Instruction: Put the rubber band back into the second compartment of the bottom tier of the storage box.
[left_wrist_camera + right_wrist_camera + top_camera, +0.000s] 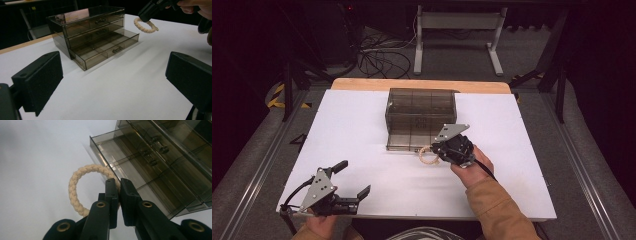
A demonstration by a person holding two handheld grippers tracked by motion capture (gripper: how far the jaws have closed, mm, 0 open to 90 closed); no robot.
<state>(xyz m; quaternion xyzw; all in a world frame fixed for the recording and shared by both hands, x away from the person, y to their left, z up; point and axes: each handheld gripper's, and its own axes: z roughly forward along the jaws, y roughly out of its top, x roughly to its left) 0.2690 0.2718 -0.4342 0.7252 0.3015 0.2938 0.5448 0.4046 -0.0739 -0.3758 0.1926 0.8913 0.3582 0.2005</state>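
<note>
A cream braided rope ring [82, 192] is pinched at one side of its loop between the jaws of the right gripper [119, 185], which are pressed together on the cord. In the right gripper view the rest of the ring curves out to the left of the jaws, free of them. In the high view the ring [428, 155] sits just left of the right gripper [438, 149], in front of the near edge of the open drawer; from the left gripper view it looks lifted off the white table [362, 130], though its height over the surface is hard to judge.

Just beyond the ring stands a smoky transparent drawer box [421, 112] with three drawers, set at the far middle of the table. Its bottom drawer [105, 51] is pulled out toward the near side and divided into compartments; the two drawers above it are pushed in, each with a small knob.

The right hand [472, 167] grips the gripper body from the near right, an orange-brown sleeve [497, 205] behind it.

The left gripper [354, 179] rests at the near left corner of the table, well apart from the box and the ring, its jaws spread wide with nothing between them.
</note>
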